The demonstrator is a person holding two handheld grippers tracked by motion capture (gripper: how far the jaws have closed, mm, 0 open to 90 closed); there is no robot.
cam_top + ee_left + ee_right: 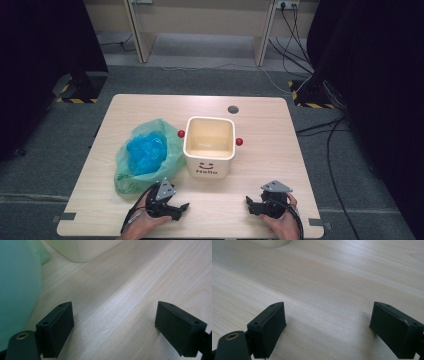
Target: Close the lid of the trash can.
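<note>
- Both grippers are resting low at the near edge of the bench (280,150), so the work is judged to be sitting at its starting step, with nothing picked up yet.
- The left gripper (176,209) is lying at about 7 o'clock from the bench's middle; in the left gripper view its jaws are standing wide apart with bare wood between them, holding nothing.
- The right gripper (252,206) is lying at about 5 o'clock, its jaws likewise spread wide over bare wood in the right gripper view, gripping nothing.
- The green plastic bag (145,155) is sitting at about 9 o'clock, just beside the cream bin (210,145), with a crumpled blue bag (146,151) nested in it; whether the green bag is touching the bin's wall is hard to tell.
- The bin, open-topped and looking empty, is standing upright near the centre, at 12 o'clock from the gap between the two grippers, a red knob on each side.
- The green bag is lying at 11 o'clock from the left gripper, its edge close to that gripper.
- Judging from this layout, the next move is calling for the left gripper to reach up toward 11 o'clock and pinch a fold of the bag's thin film.
- The film is looking slack and slippery, so a firm bite on a gathered fold would probably be needed.
</note>
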